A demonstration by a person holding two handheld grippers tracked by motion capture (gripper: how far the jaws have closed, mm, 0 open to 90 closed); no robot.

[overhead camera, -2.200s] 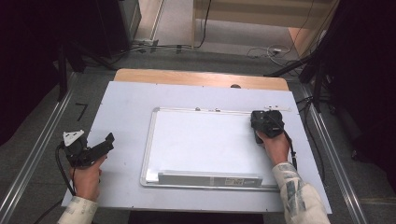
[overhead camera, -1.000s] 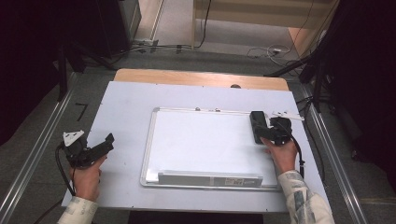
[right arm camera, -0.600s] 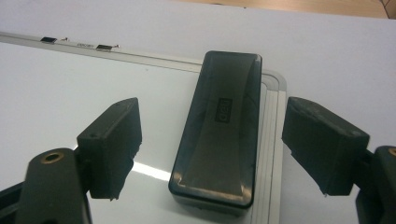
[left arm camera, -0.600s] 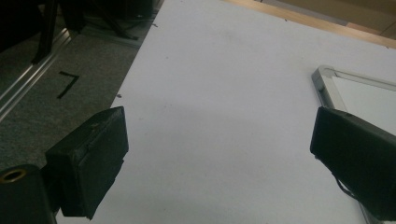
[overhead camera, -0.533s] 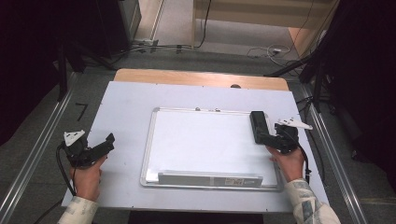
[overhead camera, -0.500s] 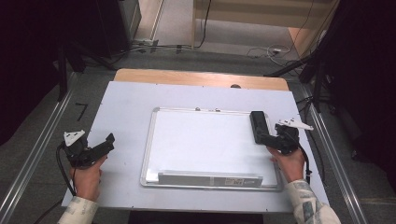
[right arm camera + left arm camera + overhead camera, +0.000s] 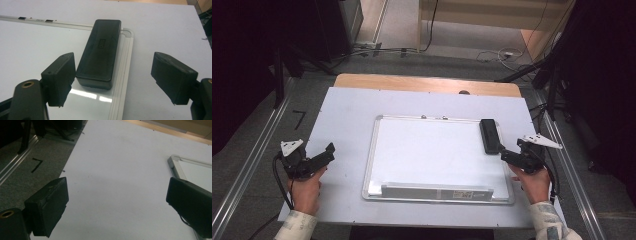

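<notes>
Right gripper (image 7: 112,82) is sitting wide open and empty, eraser (image 7: 100,51) lying free on the whiteboard's (image 7: 437,155) far right corner, so I'm thinking back straight off without clipping it.

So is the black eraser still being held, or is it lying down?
Lying flat on the whiteboard: the eraser rests free, right gripper open.
</notes>
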